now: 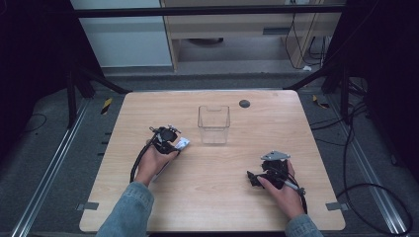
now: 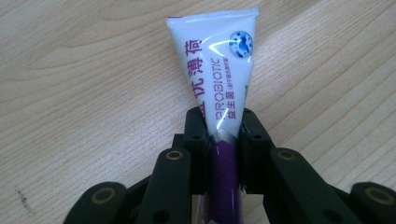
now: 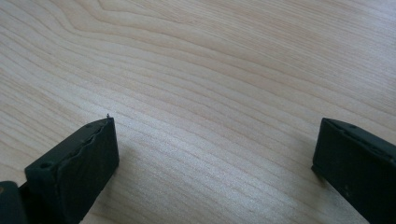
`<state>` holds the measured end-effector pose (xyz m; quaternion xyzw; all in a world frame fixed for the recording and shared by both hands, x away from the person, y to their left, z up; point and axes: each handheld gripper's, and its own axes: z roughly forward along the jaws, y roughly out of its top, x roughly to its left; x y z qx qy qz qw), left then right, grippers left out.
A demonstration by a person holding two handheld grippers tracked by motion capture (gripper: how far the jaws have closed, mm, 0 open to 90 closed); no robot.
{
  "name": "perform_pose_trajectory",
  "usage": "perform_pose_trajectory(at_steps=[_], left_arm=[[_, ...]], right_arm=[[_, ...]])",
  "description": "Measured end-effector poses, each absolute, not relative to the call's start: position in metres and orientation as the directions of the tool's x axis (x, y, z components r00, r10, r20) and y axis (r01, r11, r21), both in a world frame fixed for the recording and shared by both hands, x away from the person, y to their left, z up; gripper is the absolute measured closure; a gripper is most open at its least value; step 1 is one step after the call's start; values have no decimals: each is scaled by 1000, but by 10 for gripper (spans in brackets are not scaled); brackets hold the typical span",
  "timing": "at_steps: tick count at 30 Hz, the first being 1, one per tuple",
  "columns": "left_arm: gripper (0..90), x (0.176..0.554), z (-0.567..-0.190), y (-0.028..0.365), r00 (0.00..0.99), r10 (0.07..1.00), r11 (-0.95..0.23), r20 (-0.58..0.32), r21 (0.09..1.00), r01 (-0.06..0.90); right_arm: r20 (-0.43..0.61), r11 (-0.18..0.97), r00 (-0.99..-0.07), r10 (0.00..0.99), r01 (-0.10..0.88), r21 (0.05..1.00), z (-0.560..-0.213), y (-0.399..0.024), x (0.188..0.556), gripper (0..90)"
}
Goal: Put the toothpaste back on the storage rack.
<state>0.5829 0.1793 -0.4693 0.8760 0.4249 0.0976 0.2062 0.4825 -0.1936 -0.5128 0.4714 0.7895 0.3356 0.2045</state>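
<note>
The grasp can be judged as made: in the left gripper view the left hand-held gripper is seen clamped on a white and purple soft plastic toothpaste tube, both pads pressing its sides where the white print gives way to the purple band, and the flat crimped end pointing away beyond the jaws. The tube appears to lie low over the pale wood-grain counter; whether it is lifted clear cannot be told. In the high view a clear, open-topped plastic container stands just ahead and to the right of the left hand-held gripper, near but apart, and looks empty. Carrying the tube over and releasing it inside is probably what is left. The right hand-held gripper is held with jaws wide apart, nothing between them.
</note>
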Motion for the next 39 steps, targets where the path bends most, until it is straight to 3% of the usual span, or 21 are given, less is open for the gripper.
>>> perform_pose_trajectory(at_steps=[6,19,39], left_arm=[[772,582,-467,181,620,784,-562,8,434,704],[775,571,-419,193,620,783,-559,59,505,658],[774,565,-386,187,623,777,-549,88,579,603]], right_arm=[[-6,330,-471,882,608,722,-513,-194,482,5],[-6,330,-472,882,607,723,-513,-194,483,5],[-10,334,-475,880,604,724,-513,-194,483,5]])
